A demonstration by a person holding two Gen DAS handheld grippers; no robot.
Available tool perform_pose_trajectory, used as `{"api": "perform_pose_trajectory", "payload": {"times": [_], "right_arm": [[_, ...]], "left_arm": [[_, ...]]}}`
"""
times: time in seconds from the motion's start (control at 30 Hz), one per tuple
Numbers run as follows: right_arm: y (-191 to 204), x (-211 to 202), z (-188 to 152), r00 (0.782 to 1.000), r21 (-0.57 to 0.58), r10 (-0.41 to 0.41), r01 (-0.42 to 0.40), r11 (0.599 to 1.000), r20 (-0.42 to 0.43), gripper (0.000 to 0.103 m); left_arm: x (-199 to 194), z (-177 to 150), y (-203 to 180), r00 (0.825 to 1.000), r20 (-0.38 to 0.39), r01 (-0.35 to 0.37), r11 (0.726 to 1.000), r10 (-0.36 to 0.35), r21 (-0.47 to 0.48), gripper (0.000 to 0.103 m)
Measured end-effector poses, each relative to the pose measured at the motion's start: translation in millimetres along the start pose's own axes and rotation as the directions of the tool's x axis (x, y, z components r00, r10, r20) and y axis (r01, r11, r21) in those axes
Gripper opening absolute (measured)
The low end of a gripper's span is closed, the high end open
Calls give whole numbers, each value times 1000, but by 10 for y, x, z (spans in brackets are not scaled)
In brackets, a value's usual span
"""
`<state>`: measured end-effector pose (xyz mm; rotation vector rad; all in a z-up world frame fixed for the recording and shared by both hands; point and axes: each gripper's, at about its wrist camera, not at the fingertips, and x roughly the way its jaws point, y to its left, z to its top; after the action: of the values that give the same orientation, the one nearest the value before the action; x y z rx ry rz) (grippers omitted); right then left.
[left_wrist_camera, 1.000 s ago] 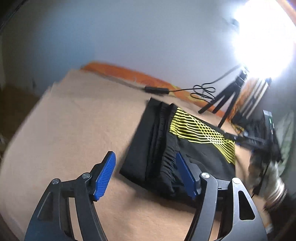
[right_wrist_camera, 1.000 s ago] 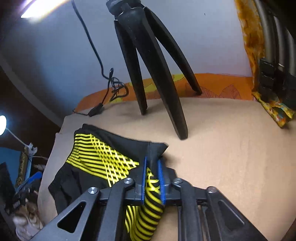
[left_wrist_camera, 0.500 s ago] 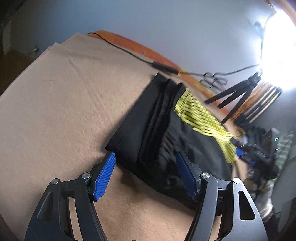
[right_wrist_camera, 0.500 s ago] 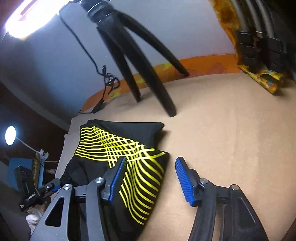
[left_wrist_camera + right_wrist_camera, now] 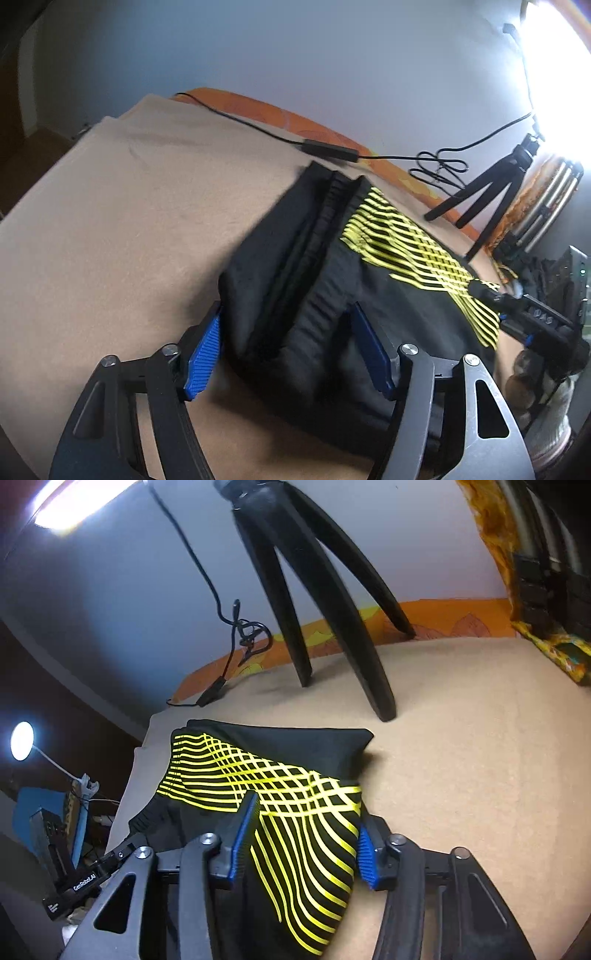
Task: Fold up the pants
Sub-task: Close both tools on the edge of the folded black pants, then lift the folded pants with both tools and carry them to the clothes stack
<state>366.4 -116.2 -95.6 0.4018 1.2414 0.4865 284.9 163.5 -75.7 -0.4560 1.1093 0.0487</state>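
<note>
Pants (image 5: 332, 295), black with yellow lattice stripes, lie folded on the tan blanket (image 5: 110, 221), their bunched edges sitting between the spread, unclenched pads of both the left gripper (image 5: 286, 350) and right gripper (image 5: 303, 834), tripod (image 5: 314, 602) beyond.

Pants (image 5: 332, 280), tripod (image 5: 332, 609) on bed (image 5: 122, 221)

You can read "GenRobotAI" in white on black body of left gripper (image 5: 83, 882), low left of pants (image 5: 295, 801). Lettering on right gripper (image 5: 539, 321) body too blurred to read.
</note>
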Motion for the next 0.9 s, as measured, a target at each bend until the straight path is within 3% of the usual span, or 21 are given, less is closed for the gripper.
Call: {"api": "perform_pose_trajectory", "payload": {"times": [0.07, 0.13, 0.23, 0.3, 0.57, 0.9], "right_arm": [[42, 32, -4, 1000, -5, -2, 2, 1000, -2, 42], [68, 66, -1, 1000, -10, -10, 10, 1000, -10, 22], [113, 112, -3, 999, -15, -29, 28, 999, -19, 10], [155, 79, -4, 999, -31, -32, 32, 999, -10, 8], [545, -330, 77, 996, -176, -63, 75, 981, 71, 6], [790, -1152, 73, 985, -284, -98, 136, 949, 142, 6]], "left_arm": [[30, 18, -8, 1000, 7, 15, 1000, -15, 9, 34], [71, 51, 61, 998, -1, 58, 998, -58, -17, 28], [58, 80, 144, 994, 4, 106, 992, -106, -65, 26], [25, 79, 113, 994, 12, 106, 993, -106, -42, 25], [-339, 55, -159, 989, 67, 124, 989, -130, 78, 23], [-858, -84, -728, 970, 103, 205, 967, -222, 154, 22]]}}
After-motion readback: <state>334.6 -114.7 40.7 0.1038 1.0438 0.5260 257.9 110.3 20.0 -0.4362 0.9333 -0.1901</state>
